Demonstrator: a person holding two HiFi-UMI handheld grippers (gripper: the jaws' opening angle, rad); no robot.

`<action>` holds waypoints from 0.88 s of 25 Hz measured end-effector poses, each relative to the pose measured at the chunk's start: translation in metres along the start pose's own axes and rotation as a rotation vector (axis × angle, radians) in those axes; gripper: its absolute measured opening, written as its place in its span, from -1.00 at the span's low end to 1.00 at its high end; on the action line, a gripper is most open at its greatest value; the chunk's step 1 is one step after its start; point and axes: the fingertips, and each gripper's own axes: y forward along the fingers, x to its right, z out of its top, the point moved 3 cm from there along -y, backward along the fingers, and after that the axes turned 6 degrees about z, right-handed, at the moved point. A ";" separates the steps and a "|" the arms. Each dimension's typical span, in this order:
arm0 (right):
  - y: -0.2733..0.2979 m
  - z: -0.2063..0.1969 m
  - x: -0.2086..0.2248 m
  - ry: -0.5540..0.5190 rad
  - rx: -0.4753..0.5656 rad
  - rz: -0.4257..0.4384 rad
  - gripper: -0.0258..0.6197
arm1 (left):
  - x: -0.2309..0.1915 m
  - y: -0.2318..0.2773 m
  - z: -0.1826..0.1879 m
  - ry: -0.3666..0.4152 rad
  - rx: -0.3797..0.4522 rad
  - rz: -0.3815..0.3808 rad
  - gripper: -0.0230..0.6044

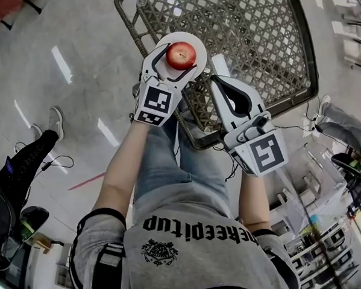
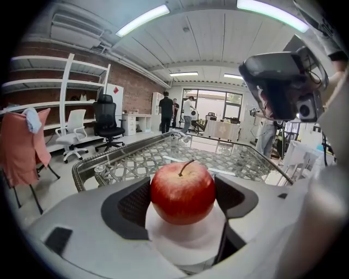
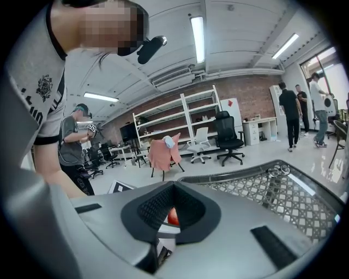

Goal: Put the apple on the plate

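brick wall, shelving and office chairs ring a wide workshop floor, and a lattice-patterned glass table point(image 1: 247, 34) stands in front of the person. a white plate point(image 1: 198, 44) sits at its near corner, within easy reach.

the apple point(image 2: 182, 192) stands stem up over the middle of the plate and seems to rest on it. the left gripper point(image 1: 177, 61) comes at it low and level, 1 jaw on each side. both pads press the apple's flanks, so it is clamped, probably so the fruit lands steady and does not roll.

the right gripper point(image 3: 173, 204) hangs just beside the plate with its 2 jaws together and nothing between them, kept out of the way. a sliver of red apple shows past its pads.

i judge that only the release is left.
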 end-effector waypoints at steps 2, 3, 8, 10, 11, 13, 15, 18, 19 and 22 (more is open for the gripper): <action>-0.003 0.000 -0.002 -0.002 -0.001 0.002 -0.92 | 0.002 -0.002 0.000 0.002 0.004 0.005 0.29; -0.004 -0.001 -0.002 -0.004 -0.005 0.004 -0.92 | 0.003 -0.003 0.000 0.002 0.006 0.007 0.29; -0.006 -0.006 -0.002 -0.011 -0.015 0.010 -0.92 | 0.006 -0.001 -0.004 0.014 0.002 0.016 0.30; -0.005 -0.006 -0.001 -0.007 -0.006 0.009 -0.92 | 0.006 0.001 -0.005 0.017 -0.002 0.014 0.31; -0.005 -0.007 0.000 -0.008 -0.010 0.010 -0.92 | 0.006 0.002 -0.006 0.016 -0.005 0.012 0.31; -0.006 -0.008 0.000 -0.010 -0.017 0.010 -0.92 | 0.006 0.003 -0.006 0.016 -0.010 0.007 0.31; -0.006 -0.006 0.000 -0.010 -0.006 0.006 -0.92 | 0.006 0.003 -0.006 0.017 -0.014 0.004 0.31; -0.008 -0.003 -0.002 -0.013 0.007 0.003 -0.92 | 0.007 0.002 -0.007 0.012 -0.021 0.006 0.32; -0.009 -0.003 -0.003 -0.015 0.008 0.002 -0.92 | 0.007 0.002 -0.008 0.012 -0.023 0.007 0.33; -0.010 -0.002 -0.005 -0.020 0.012 0.000 -0.92 | 0.007 0.001 -0.008 0.006 -0.020 0.002 0.35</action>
